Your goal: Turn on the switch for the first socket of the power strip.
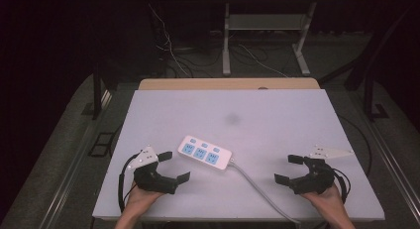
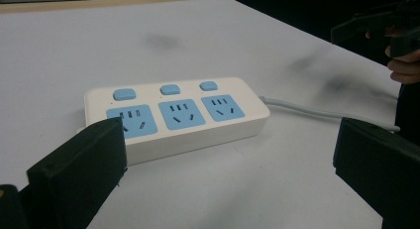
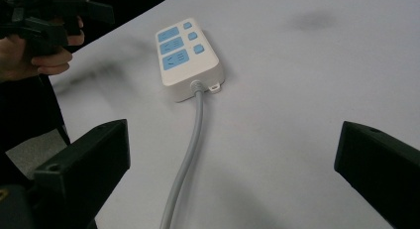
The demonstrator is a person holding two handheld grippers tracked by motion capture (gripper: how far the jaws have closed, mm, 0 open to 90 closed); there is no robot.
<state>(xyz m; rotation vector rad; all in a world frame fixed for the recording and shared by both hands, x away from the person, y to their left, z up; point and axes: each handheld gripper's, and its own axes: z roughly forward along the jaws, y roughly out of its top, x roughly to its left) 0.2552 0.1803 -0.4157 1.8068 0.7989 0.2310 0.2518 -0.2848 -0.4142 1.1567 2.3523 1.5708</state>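
One white power strip [image 1: 205,153] lies flat just below the centre of the high view, on the white table [image 1: 277,115], its grey cord [image 1: 262,194] trailing to the lower edge — seemingly laid within reach of both hands. It carries three blue sockets and three blue switches. The left gripper [image 1: 174,165] and right gripper [image 1: 287,168] sit lower left and lower right, jaws spread wide and empty — probably poised to approach.

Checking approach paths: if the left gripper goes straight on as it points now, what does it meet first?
Most likely the power strip, lying just ahead between the left gripper's open jaws, near the socket face's closer end. Depth is hard to judge.
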